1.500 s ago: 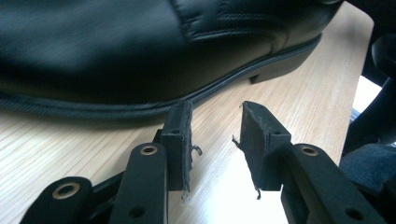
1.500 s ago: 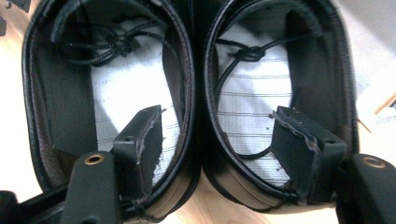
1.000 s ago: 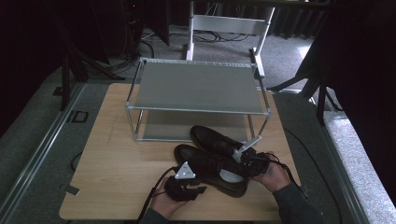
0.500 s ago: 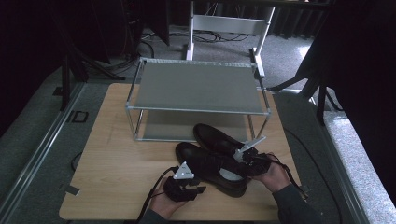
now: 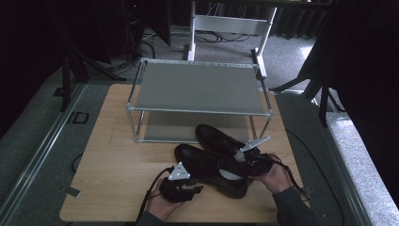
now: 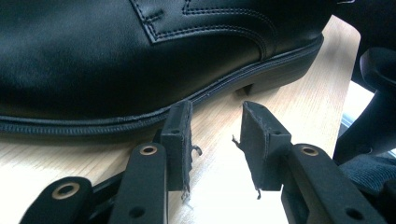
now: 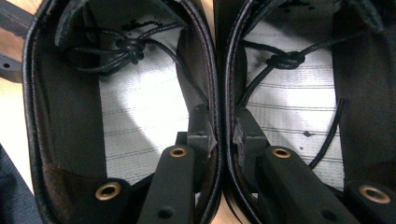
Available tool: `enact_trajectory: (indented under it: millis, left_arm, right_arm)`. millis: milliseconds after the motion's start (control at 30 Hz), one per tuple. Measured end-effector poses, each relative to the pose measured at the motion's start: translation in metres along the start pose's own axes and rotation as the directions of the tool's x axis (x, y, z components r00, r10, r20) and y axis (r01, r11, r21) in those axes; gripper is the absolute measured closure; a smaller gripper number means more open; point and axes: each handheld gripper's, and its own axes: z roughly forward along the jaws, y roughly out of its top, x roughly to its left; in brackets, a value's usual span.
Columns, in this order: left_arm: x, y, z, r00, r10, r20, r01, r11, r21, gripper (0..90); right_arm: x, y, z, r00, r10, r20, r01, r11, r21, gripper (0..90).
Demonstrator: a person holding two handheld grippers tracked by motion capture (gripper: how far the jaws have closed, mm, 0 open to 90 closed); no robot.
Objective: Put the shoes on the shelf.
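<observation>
Where the right gripper (image 7: 219, 135) reaches into the pair of shoes, its two jaws are pinched on the adjoining inner collar walls, one jaw inside the near shoe (image 7: 116, 112), the other inside the far shoe (image 7: 299, 93), pressing the two walls together. Grey insoles and knotted black laces (image 7: 126, 49) lie ahead of the jaws. The left gripper (image 6: 215, 135) stands narrowly parted on nothing, its tips just beside the near shoe's welt and close to the heel notch, low over bare wood.

From above, both shoes (image 5: 221, 157) sit side by side at the table's (image 5: 113, 160) front right, toes toward the two-tier metal rack (image 5: 200, 89), the far toe near its lower shelf's front edge. Open tabletop spreads to the left of the shoes; the right table edge is near.
</observation>
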Motion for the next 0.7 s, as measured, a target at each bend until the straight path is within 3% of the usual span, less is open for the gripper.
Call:
enact_trajectory:
  millis: [367,700]
  left_arm:
    - [0.003,0.000,-0.005,0.9998,-0.013,-0.015,0.013,0.9998,-0.018,63.8]
    - [0.009,0.000,-0.009,0.9978,-0.039,-0.053,0.038,0.9989,-0.026,64.0]
  right_arm:
    - [-0.004,0.007,-0.005,0.9992,0.039,-0.003,-0.039,0.999,-0.028,80.0]
    - [-0.009,0.015,-0.006,0.9946,0.093,0.045,-0.091,0.994,-0.062,79.9]
